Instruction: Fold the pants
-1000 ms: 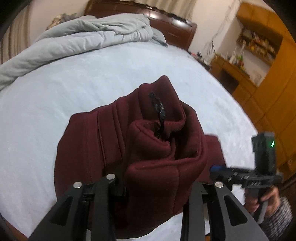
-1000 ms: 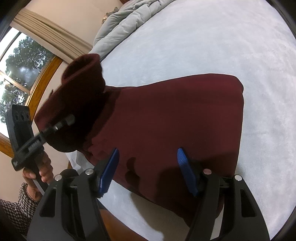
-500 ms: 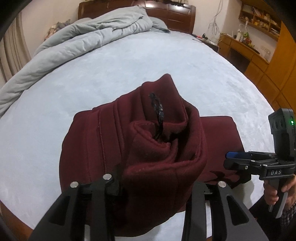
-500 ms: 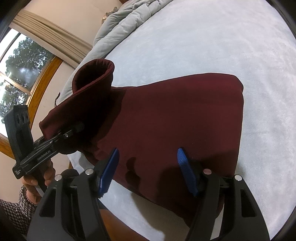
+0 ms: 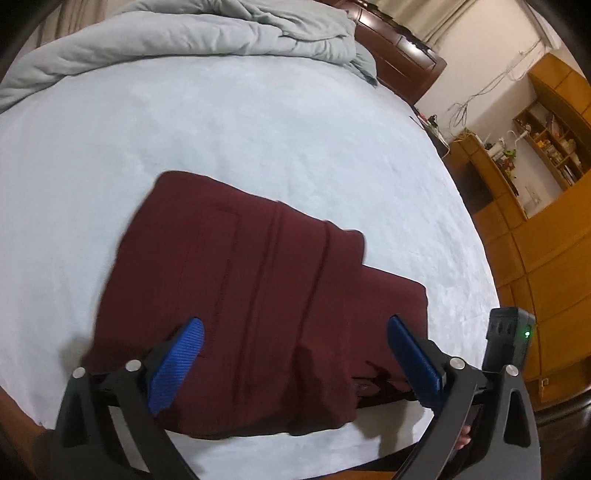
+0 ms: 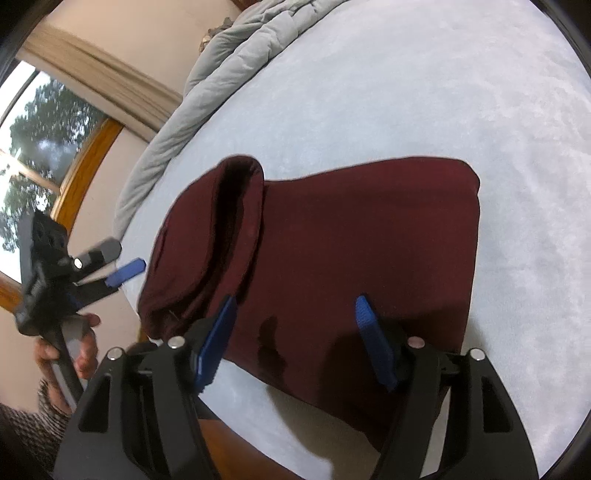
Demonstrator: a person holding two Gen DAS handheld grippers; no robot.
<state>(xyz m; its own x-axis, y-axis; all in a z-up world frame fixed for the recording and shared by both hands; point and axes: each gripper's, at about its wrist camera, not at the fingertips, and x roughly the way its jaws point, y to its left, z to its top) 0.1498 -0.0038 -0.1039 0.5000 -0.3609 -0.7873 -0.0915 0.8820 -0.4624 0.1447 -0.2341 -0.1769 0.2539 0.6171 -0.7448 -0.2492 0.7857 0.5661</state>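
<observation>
Left wrist view: the left tool has just been opening; its blue pads now stand wide apart with nothing pressed between them. The bunched roll of cloth it clenched a moment ago is gone from the jaws. The dark red pants lie flat on the pale blue bed, near its front edge, seams running lengthwise, a lower layer jutting out to the right. A grey quilt is heaped at the bed's far end.

Right wrist view: the right tool hangs in the same place as before, jaws apart, gripping nothing, just above the pants' near edge. The left tool is off to the left, clear of the cloth it held earlier. The pants' left end stands up in a loose open roll; the rest lies smooth.
</observation>
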